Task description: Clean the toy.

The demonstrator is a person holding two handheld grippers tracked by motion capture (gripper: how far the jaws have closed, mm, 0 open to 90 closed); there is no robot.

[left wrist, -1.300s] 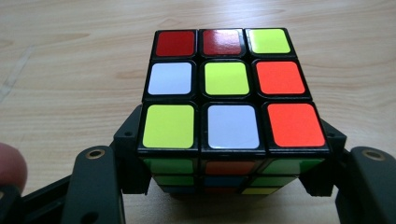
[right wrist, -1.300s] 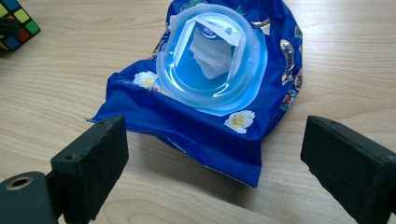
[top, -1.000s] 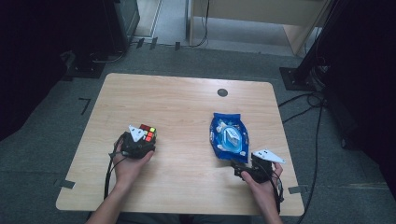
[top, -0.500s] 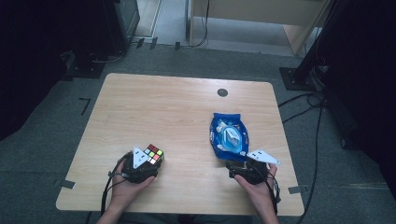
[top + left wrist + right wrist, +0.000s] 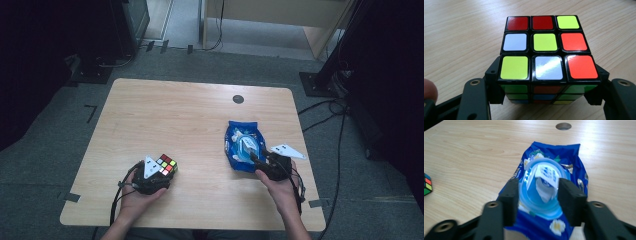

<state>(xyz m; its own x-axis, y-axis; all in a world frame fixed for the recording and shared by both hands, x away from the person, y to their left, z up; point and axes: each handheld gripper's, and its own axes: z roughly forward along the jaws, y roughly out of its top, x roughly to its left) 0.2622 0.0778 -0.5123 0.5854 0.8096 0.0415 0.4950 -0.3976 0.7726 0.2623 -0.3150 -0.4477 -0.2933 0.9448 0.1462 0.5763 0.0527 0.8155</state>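
A scrambled Rubik's cube (image 5: 166, 165) (image 5: 544, 50) rests on the wooden table (image 5: 175, 115) near its front left, and my left gripper (image 5: 163, 170) (image 5: 546, 76) is shut on its two sides. A blue pack of wet wipes (image 5: 242, 142) (image 5: 564, 155) lies at the front right, its round lid open and a white wipe (image 5: 546, 182) sticking up. My right gripper (image 5: 254, 159) (image 5: 539, 192) is over the pack's near end. Its jaws have just been closing and now stand either side of the lid and wipe, with gaps still showing.
A round dark cable hole (image 5: 238, 99) (image 5: 563, 126) sits in the table's far right part. The cube's corner (image 5: 427, 183) shows at the left edge of the right gripper view. Black stands and cables (image 5: 325, 107) surround the table on the grey floor.
My left gripper has carried the cube nearer to the front edge and a little right. My right gripper has moved forward over the pack's near end, and its jaws have narrowed.
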